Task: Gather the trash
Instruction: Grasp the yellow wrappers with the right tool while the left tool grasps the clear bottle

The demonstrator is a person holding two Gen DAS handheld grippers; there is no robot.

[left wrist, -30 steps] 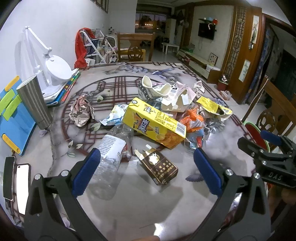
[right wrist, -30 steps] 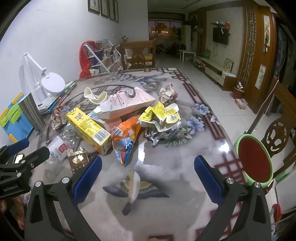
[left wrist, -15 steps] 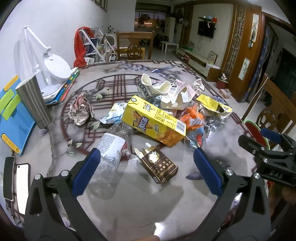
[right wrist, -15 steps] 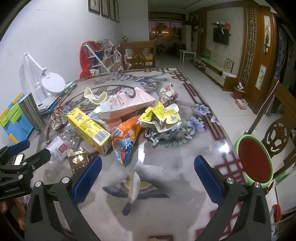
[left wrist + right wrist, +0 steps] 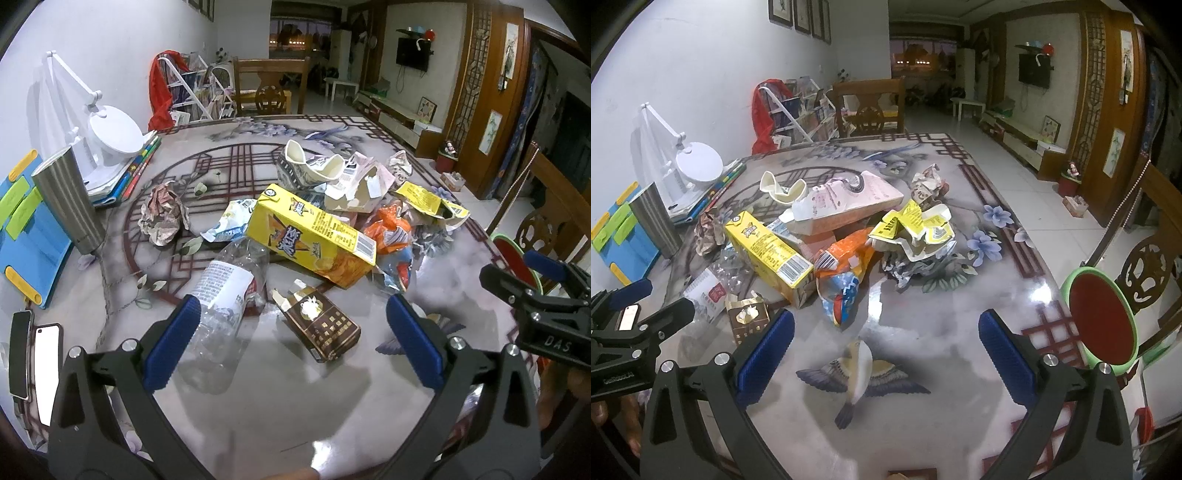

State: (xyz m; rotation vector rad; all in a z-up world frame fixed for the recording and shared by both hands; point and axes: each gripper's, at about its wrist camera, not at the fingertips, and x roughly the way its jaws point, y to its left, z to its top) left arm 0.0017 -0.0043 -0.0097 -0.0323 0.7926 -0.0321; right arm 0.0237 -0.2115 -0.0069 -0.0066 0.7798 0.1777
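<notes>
A heap of trash lies on the patterned table (image 5: 295, 406). It holds a yellow carton (image 5: 310, 232) (image 5: 768, 251), a crushed clear bottle (image 5: 225, 306), a brown pack (image 5: 319, 325) (image 5: 748, 317), an orange snack bag (image 5: 842, 273), a pink carton (image 5: 846, 199), yellow wrappers (image 5: 916, 225) and a crumpled paper ball (image 5: 162, 214). My left gripper (image 5: 293, 343) hangs open just short of the bottle and the brown pack, holding nothing. Farther right, my right gripper (image 5: 886, 350) is open over a painted bird (image 5: 862, 373), near the orange bag.
At the table's left stand a steel tumbler (image 5: 68, 203), a white desk lamp (image 5: 110, 136), books, a blue board (image 5: 26, 236) and a phone (image 5: 46, 373). A red-and-green round bin (image 5: 1102, 321) sits off the right edge beside a wooden chair (image 5: 1152, 266).
The left gripper has eased slightly nearer to the bottle and the brown pack. The right gripper has barely moved. Both stay open.
</notes>
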